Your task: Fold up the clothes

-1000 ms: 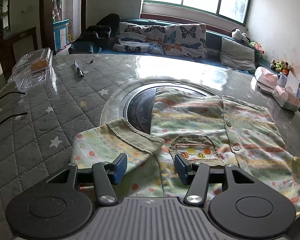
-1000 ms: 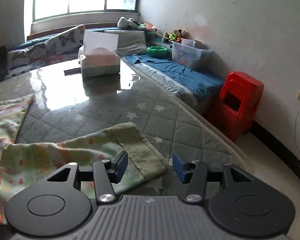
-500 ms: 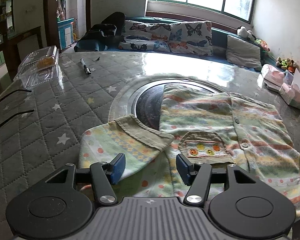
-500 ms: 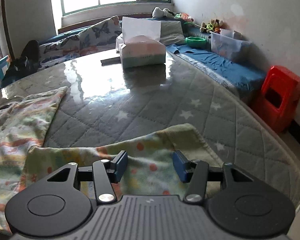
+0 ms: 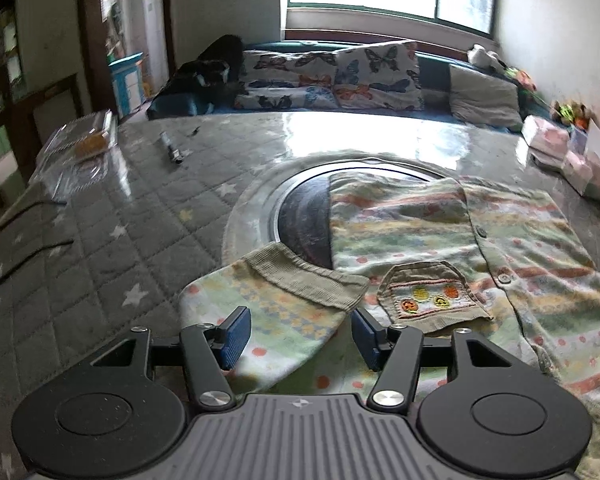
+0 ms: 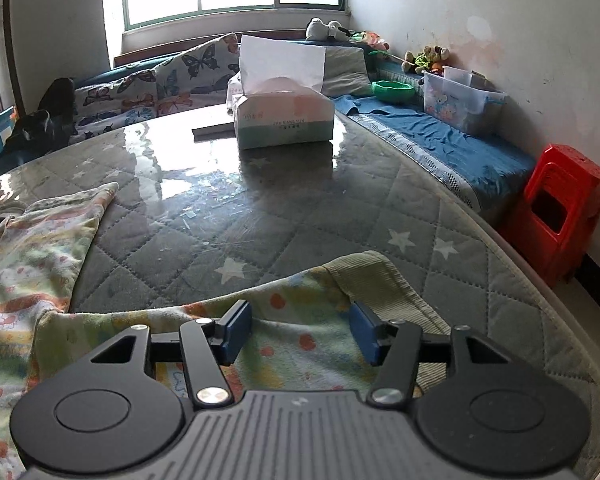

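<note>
Left wrist view: we hold the left gripper point(image 5: 300, 336) gaping, pads clear — over the sleeve point(image 5: 276, 312) of the shirt point(image 5: 440, 232), table point(image 5: 100, 240) centre. Right gripper point(image 6: 298, 334), jaws opening over the other sleeve point(image 6: 300, 320), cuff at 1 o'clock.

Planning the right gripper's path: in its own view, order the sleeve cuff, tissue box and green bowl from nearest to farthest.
1. Sleeve cuff, just ahead of the right gripper, slightly right.
2. Tissue box, mid-table, centre.
3. Green bowl, beyond the table, right.
</note>
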{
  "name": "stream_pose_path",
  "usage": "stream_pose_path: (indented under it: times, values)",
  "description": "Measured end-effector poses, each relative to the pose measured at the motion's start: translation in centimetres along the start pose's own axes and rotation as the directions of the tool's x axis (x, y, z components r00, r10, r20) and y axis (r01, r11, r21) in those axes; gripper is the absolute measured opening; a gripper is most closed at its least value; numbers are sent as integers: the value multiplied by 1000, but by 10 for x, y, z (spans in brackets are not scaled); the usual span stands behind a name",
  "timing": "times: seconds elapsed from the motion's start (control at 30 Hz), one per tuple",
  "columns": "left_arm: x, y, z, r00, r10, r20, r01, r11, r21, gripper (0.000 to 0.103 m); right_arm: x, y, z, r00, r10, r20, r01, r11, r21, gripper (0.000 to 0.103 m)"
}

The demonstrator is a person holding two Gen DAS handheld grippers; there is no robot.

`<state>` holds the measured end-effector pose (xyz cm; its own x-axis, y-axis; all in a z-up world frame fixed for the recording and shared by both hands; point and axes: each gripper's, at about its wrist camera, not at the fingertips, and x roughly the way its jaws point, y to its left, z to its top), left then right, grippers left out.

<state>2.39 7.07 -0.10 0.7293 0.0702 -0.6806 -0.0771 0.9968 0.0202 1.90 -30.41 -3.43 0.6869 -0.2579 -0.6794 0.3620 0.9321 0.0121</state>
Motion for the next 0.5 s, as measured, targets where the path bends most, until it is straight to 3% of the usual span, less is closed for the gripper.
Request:
stream_pose_path:
  times: [0.23,0.43,0.47,0.5]
  values:
    - [30,-21,2,1000,1,-22,1,996,84,52,1,0,2,1000,0,1,0,1000,-1,59]
    - [32,-12,6,1000,-24,0,24,998,55,20,1,1,1,1000,1,2,-1,1000,-3,61]
    - [30,-9,7,1000,-29,8,28,999,43,7,1,1,1,1000,1,2,-1,1000,-3,61]
    - [26,-4,8,999,-24,22,23,999,26,7,1,1,2,1000,1,2,-1,1000,-3,61]
